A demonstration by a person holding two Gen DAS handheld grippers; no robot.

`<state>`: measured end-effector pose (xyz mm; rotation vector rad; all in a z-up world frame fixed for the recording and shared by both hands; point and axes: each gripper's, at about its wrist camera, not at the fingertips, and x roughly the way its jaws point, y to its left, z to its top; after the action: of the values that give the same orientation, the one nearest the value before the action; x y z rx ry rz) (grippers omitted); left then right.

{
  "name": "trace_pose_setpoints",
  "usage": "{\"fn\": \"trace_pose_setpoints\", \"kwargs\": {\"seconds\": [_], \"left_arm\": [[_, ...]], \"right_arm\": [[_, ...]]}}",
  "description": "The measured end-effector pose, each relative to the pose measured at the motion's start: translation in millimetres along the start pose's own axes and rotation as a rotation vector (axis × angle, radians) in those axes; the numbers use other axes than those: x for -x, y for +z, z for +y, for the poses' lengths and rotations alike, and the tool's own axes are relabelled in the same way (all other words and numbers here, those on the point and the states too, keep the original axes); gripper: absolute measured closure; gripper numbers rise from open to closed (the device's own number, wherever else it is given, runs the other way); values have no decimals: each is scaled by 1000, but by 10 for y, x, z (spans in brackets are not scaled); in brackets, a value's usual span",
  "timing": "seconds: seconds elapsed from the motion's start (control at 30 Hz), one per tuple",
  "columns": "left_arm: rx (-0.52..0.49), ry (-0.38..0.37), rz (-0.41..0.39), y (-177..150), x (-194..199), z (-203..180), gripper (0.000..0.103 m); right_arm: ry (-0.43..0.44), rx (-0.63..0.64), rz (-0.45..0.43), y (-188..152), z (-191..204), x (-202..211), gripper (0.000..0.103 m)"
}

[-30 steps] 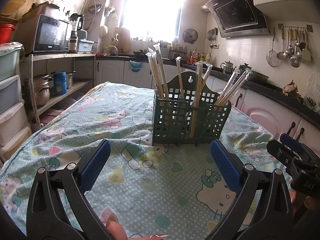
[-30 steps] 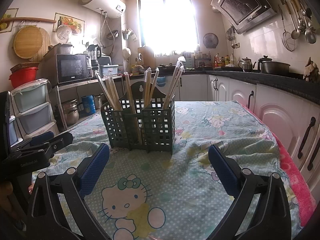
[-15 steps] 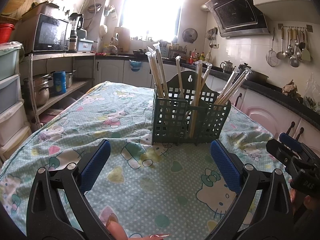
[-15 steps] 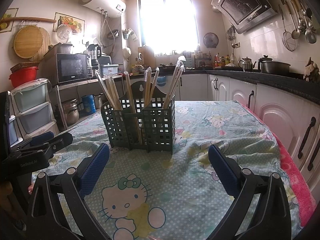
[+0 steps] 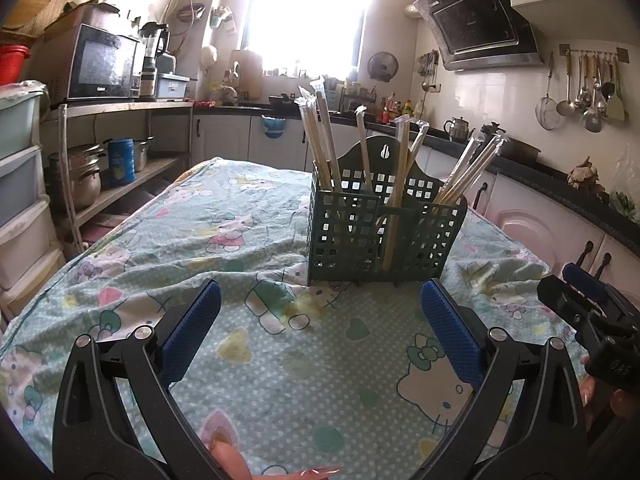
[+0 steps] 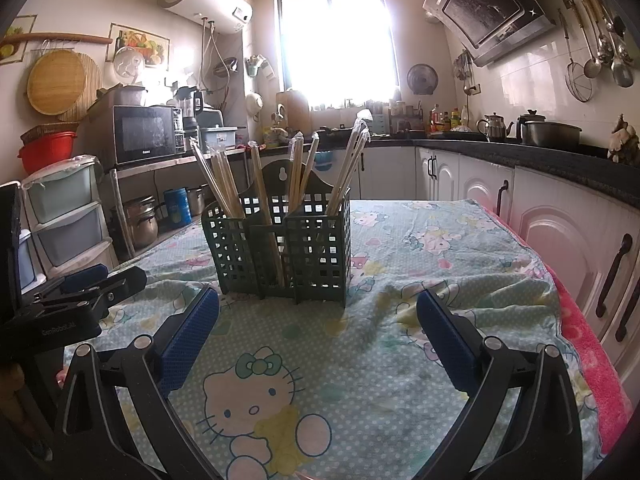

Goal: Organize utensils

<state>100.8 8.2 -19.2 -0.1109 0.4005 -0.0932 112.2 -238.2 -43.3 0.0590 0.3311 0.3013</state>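
A dark green plastic utensil holder (image 5: 380, 236) with three compartments stands upright on the table; it also shows in the right wrist view (image 6: 280, 248). Several plastic-wrapped chopsticks (image 5: 324, 140) (image 6: 224, 180) stand in its compartments. My left gripper (image 5: 320, 332) is open and empty, a little short of the holder. My right gripper (image 6: 316, 332) is open and empty, also short of the holder. Each gripper shows at the edge of the other's view: the right one (image 5: 580, 300), the left one (image 6: 92, 284).
The table wears a wrinkled cartoon-cat cloth (image 5: 224, 240) (image 6: 440, 264). White cabinets with a dark counter (image 6: 540, 160) run along the right. A shelf with a microwave (image 5: 100, 64) and plastic drawers (image 6: 60, 216) stand on the left.
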Motion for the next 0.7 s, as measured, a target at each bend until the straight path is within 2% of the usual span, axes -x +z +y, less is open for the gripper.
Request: {"fn": "trace_pose_setpoints", "kwargs": {"seconds": [0.3, 0.53, 0.6, 0.7], "left_arm": [[-15, 5, 18, -18, -34, -9, 11], [-3, 3, 71, 10, -87, 36, 11], [7, 16, 95, 65, -97, 105, 11], [13, 68, 155, 216, -192, 339, 11]], "right_arm": [[-6, 7, 3, -13, -25, -23, 6], [-38, -16, 28, 74, -92, -35, 6], [-79, -25, 63, 138, -170, -80, 6], [-184, -37, 238, 254, -492, -385, 6]]}}
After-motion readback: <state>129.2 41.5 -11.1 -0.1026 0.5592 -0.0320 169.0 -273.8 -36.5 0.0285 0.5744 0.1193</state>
